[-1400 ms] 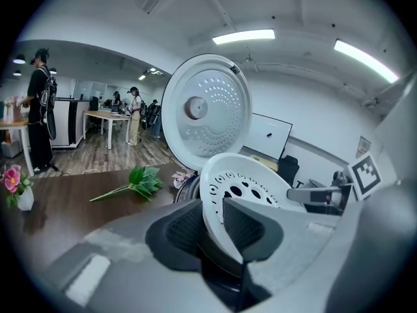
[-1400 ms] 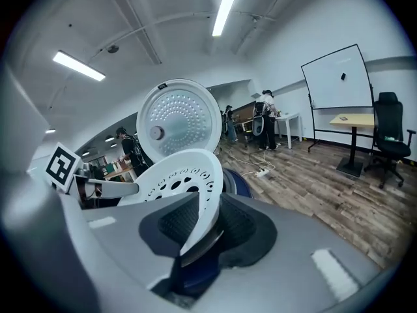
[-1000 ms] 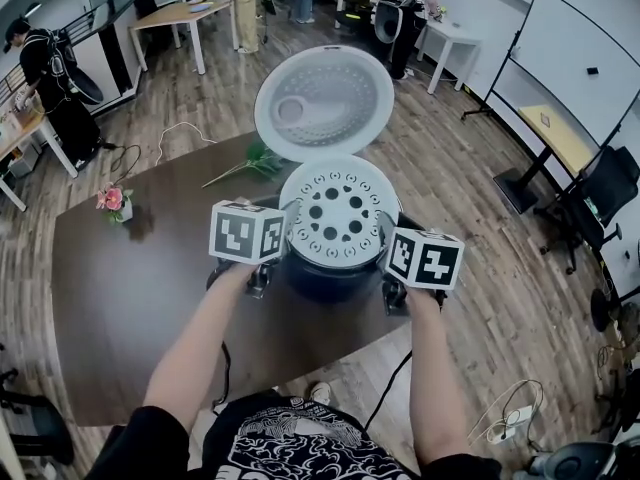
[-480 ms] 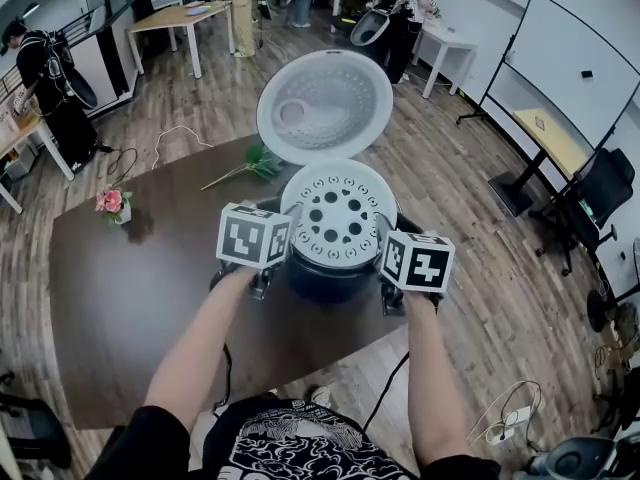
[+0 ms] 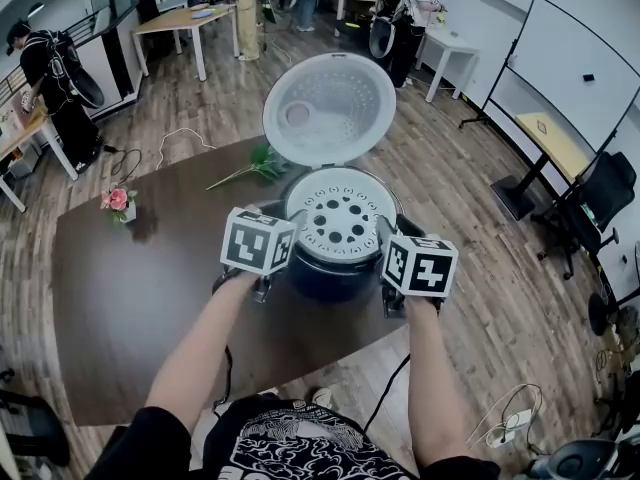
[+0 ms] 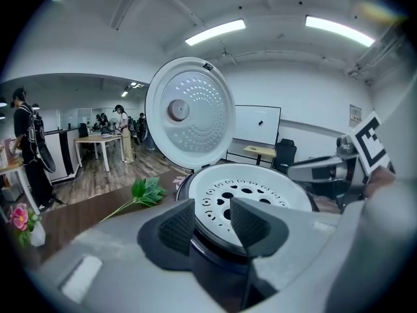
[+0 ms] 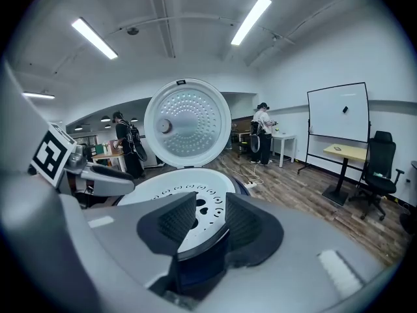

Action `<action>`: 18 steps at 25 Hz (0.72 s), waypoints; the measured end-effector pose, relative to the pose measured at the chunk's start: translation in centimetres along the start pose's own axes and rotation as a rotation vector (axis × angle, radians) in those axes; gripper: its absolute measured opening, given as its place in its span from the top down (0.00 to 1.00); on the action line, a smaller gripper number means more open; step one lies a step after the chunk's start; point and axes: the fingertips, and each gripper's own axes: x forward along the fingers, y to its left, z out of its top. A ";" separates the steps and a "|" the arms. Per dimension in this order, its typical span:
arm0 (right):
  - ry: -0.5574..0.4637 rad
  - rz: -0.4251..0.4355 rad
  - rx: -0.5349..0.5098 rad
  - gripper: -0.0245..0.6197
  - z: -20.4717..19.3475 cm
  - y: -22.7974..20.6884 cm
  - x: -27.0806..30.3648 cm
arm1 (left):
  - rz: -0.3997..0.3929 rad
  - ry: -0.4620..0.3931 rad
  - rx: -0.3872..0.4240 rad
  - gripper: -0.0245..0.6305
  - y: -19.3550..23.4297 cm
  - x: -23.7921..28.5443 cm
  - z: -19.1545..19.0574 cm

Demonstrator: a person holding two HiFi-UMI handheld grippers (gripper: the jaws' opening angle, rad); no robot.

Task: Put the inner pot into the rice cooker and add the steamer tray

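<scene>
The white perforated steamer tray [image 5: 338, 226] lies level on top of the dark blue rice cooker [image 5: 335, 280], whose round lid [image 5: 327, 108] stands open behind it. The tray hides any inner pot. My left gripper [image 5: 258, 250] is at the cooker's left side and my right gripper [image 5: 418, 266] at its right. In the left gripper view the tray [image 6: 251, 186] has its near rim between the parted jaws of the left gripper [image 6: 212, 217]. In the right gripper view the tray [image 7: 172, 191] likewise reaches into the gap of the right gripper [image 7: 210, 222], which is open.
The cooker stands near the front edge of a dark brown table [image 5: 130, 288]. A green leafy sprig [image 5: 245, 168] lies behind it to the left, and a pink flower in a small vase [image 5: 116, 203] stands at the far left. People, desks and a whiteboard are farther back.
The tray, held tilted steeply between both grippers before, has come down flat onto the cooker. Both pairs of jaws stand wider apart than before.
</scene>
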 end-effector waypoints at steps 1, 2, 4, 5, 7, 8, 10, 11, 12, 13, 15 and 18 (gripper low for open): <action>-0.005 0.004 -0.004 0.76 0.2 0.2 -0.1 | 0.003 -0.013 0.000 0.71 0.1 -0.2 0.3; -0.010 0.010 -0.007 0.76 0.4 0.4 -0.2 | 0.005 -0.023 -0.001 0.71 0.1 -0.4 0.5; -0.022 0.029 -0.011 0.76 0.9 1.1 -0.5 | 0.011 -0.041 -0.004 0.71 0.2 -1.0 0.9; -0.029 0.041 -0.013 0.76 1.2 1.5 -0.7 | 0.015 -0.051 -0.006 0.71 0.3 -1.3 1.1; -0.043 0.067 -0.020 0.76 1.9 2.3 -1.0 | 0.029 -0.069 -0.007 0.71 0.4 -2.1 1.5; -0.050 0.082 -0.025 0.76 2.2 2.7 -1.2 | 0.038 -0.077 -0.006 0.71 0.6 -2.5 1.6; -0.066 0.111 -0.035 0.76 3.0 3.9 -1.4 | 0.056 -0.091 -0.007 0.71 1.2 -3.3 1.7; -0.075 0.125 -0.039 0.76 3.4 4.5 -1.4 | 0.065 -0.099 -0.009 0.71 1.5 -3.7 1.8; -0.086 0.140 -0.044 0.76 3.8 5.3 -1.4 | 0.072 -0.107 -0.010 0.71 2.0 -4.2 1.8; -0.095 0.155 -0.048 0.76 4.2 6.1 -1.5 | 0.081 -0.116 -0.013 0.71 2.4 -4.7 1.8; -0.110 0.186 -0.060 0.76 4.6 7.7 -1.4 | 0.103 -0.131 -0.022 0.71 3.5 -5.8 1.6; -0.129 0.238 -0.072 0.78 5.1 10.2 -1.1 | 0.141 -0.153 -0.040 0.71 5.2 -7.8 1.2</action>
